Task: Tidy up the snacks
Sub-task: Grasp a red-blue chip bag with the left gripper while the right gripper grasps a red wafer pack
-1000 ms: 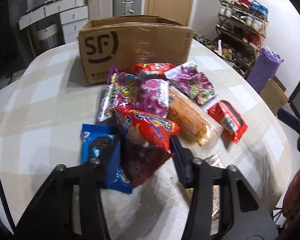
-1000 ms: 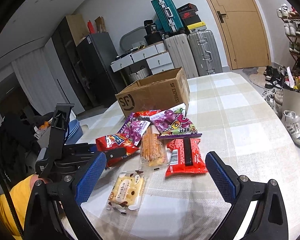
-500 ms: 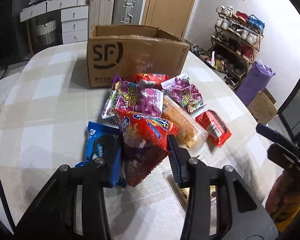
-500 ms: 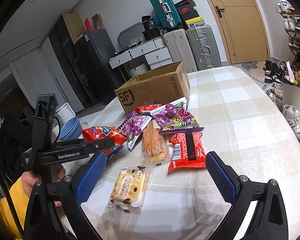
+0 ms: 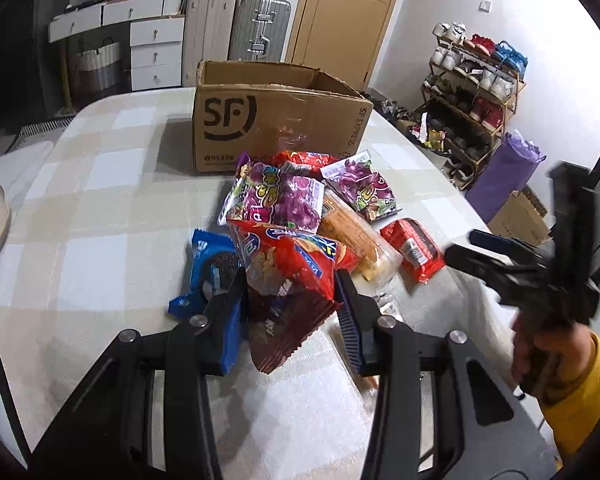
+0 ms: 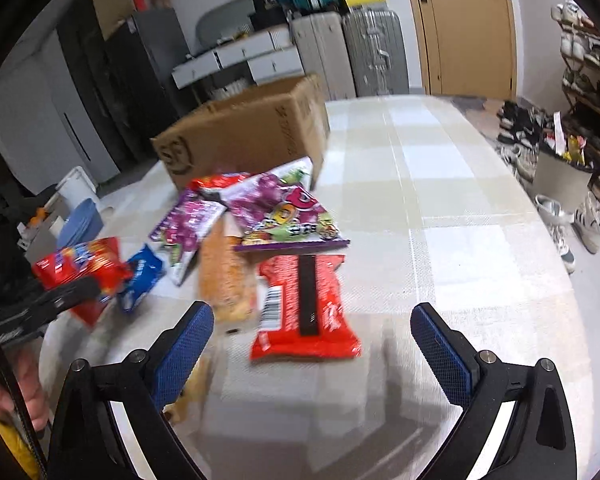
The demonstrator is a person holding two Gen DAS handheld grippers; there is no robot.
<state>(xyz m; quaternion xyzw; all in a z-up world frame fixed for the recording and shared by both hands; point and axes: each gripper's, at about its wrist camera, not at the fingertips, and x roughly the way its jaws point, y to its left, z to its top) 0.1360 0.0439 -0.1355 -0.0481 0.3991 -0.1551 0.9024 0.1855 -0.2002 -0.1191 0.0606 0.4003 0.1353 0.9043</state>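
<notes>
Bare checked tablecloth lies open to the right of the snack pile and on the far left — passage there is unobstructed. The open-topped cardboard box closes off the pile's far side. The red wrapper lies directly ahead of the wide-set right gripper.

red chip bag: lifted, crumpled, nearest of the pile before the cardboard box
box: open-topped, upright
</notes>
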